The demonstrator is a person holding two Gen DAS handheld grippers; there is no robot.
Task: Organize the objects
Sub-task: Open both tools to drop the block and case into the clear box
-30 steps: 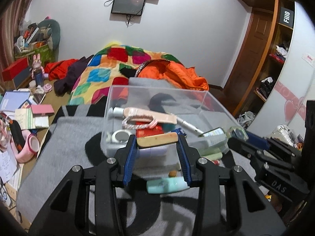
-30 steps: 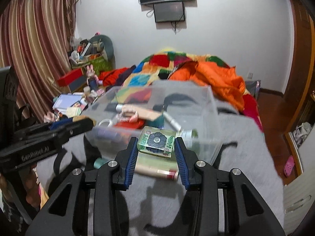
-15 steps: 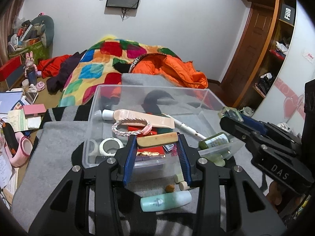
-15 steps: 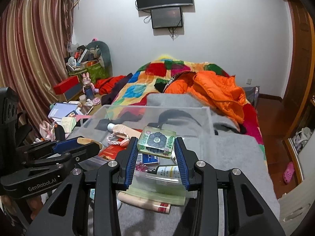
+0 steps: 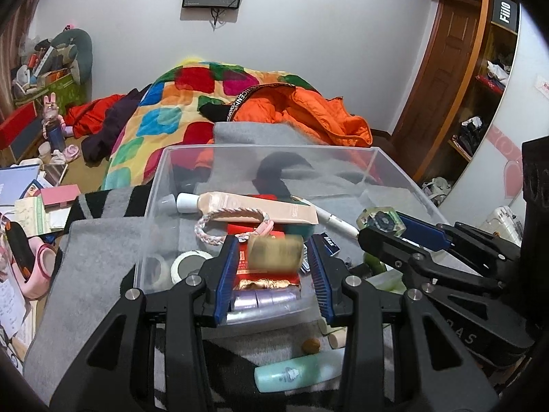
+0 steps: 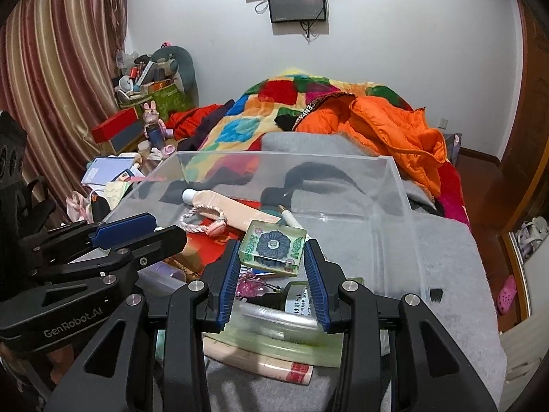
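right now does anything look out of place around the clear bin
Yes. The tan block between the left gripper fingers is motion-blurred, apparently dropping into the clear bin. A mint tube and small bits lie outside it on the grey blanket.

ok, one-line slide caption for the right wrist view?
Right gripper holds a clear flower-print block over the cluttered clear plastic bin, left gripper alongside.

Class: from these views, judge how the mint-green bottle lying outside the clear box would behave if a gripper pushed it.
The mint bottle lies on its side and looks round, so it would probably roll. The grey blanket beneath is soft and should slow it. It looks like smooth plastic, possibly slippery.
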